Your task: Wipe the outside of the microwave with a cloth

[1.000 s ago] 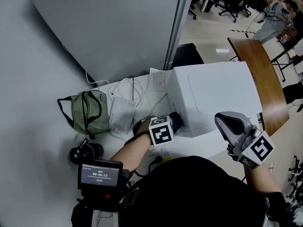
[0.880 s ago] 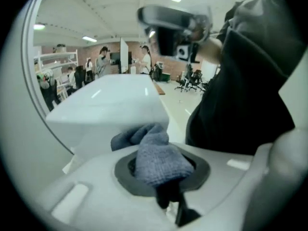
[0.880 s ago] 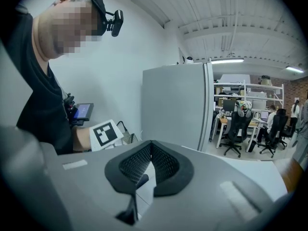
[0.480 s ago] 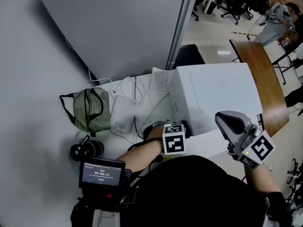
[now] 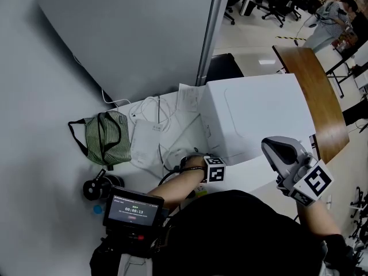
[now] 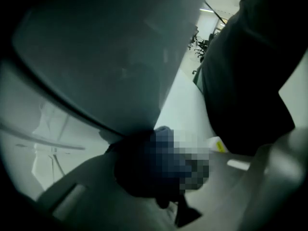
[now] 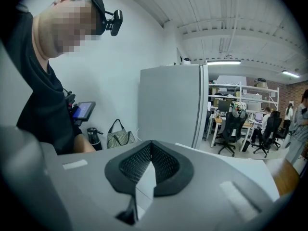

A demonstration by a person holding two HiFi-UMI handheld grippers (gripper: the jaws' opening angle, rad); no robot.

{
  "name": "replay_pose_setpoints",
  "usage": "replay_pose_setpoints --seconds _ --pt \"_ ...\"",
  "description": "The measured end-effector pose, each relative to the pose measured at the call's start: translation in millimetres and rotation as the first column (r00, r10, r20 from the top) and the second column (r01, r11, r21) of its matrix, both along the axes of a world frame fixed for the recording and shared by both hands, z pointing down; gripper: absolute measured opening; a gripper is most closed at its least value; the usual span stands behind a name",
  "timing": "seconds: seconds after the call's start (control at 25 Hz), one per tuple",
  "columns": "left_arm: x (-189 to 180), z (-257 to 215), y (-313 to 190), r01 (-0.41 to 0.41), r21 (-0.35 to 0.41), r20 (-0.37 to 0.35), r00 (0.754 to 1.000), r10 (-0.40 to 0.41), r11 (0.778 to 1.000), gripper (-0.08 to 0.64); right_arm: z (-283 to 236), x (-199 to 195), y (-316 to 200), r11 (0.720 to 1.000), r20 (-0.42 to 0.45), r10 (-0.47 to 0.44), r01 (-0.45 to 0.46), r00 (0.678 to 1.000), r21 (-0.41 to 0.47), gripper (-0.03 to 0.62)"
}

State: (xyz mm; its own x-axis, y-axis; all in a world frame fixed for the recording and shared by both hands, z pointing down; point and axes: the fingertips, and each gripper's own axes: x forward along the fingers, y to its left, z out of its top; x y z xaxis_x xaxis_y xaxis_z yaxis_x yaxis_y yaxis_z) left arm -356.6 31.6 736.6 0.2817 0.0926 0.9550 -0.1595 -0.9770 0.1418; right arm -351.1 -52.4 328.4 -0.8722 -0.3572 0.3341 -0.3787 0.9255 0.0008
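We see the left gripper point(image 5: 214, 168) low at the front left corner of the one white microwave point(image 5: 259, 111), which stands on the white table point(image 5: 123, 171). In the left gripper view its jaws are closed round a single dark cloth point(image 6: 134, 170), bunched between them; a mosaic patch covers part of it. We cannot tell whether the cloth touches the microwave. The right gripper point(image 5: 276, 149) hangs in the air off the microwave's front right, its jaws pressed together at the tips with nothing between them. Left of the microwave we count one white box point(image 5: 144, 142), one green striped bag point(image 5: 105, 135) and one black flask point(image 5: 98, 187).
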Motion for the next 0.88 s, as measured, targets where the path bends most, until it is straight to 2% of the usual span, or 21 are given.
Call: replay_pose_setpoints --seconds 0.12,0.24,0.36,0.44,0.52,0.6,0.68,0.76,0.84,0.88 --pt "-1.4 -6.8 1.2 0.028 -0.005 -0.016 0.999 -0.029 1.000 0.058 -2.5 6.4 -0.1 1.000 0.006 0.001 -0.001 1.000 0.003 0.005" --pt "-5.0 -46.8 -1.6 0.128 0.007 -0.101 0.987 -0.126 0.992 0.060 -7.6 15.5 -1.6 1.000 0.025 -0.005 0.004 1.000 0.010 0.005" --pt "-13.5 -107.4 -5.3 0.269 0.019 -0.217 0.941 -0.259 0.963 0.058 -12.9 29.0 -4.6 1.000 0.053 -0.017 0.016 0.998 0.023 0.005" --pt "-21.2 -148.8 -8.9 0.360 0.040 -0.277 0.900 -0.336 0.932 0.058 -17.5 42.1 -10.5 0.998 0.086 -0.028 0.023 0.996 0.057 0.005" --pt "-29.0 -185.5 -14.7 0.436 0.099 -0.295 0.871 -0.392 0.894 0.058 -21.2 59.4 -17.0 0.996 0.116 -0.044 0.035 0.992 0.077 0.005" --pt "-35.9 -219.3 -21.3 0.495 0.193 -0.274 0.856 -0.438 0.847 0.058 -24.4 79.7 -23.8 0.995 0.142 -0.073 0.062 0.987 0.081 0.005" --pt "-35.9 -253.7 -28.7 0.561 0.281 -0.276 0.824 -0.495 0.778 0.058 -30.2 103.1 -33.2 0.991 0.172 -0.110 0.096 0.979 0.089 0.005" --pt "-25.0 -289.0 -37.5 0.651 0.330 -0.340 0.757 -0.558 0.683 0.060 -37.0 129.4 -45.6 0.986 0.202 -0.156 0.140 0.967 0.092 0.005" --pt "-1.6 -315.8 -45.3 0.746 0.337 -0.436 0.664 -0.607 0.574 0.060 -38.6 159.6 -57.7 0.977 0.226 -0.208 0.193 0.952 0.088 0.005" --pt "16.3 -323.1 -47.8 0.780 0.332 -0.479 0.624 -0.617 0.531 0.060 -37.2 177.6 -62.5 0.973 0.232 -0.230 0.215 0.945 0.086 0.005"
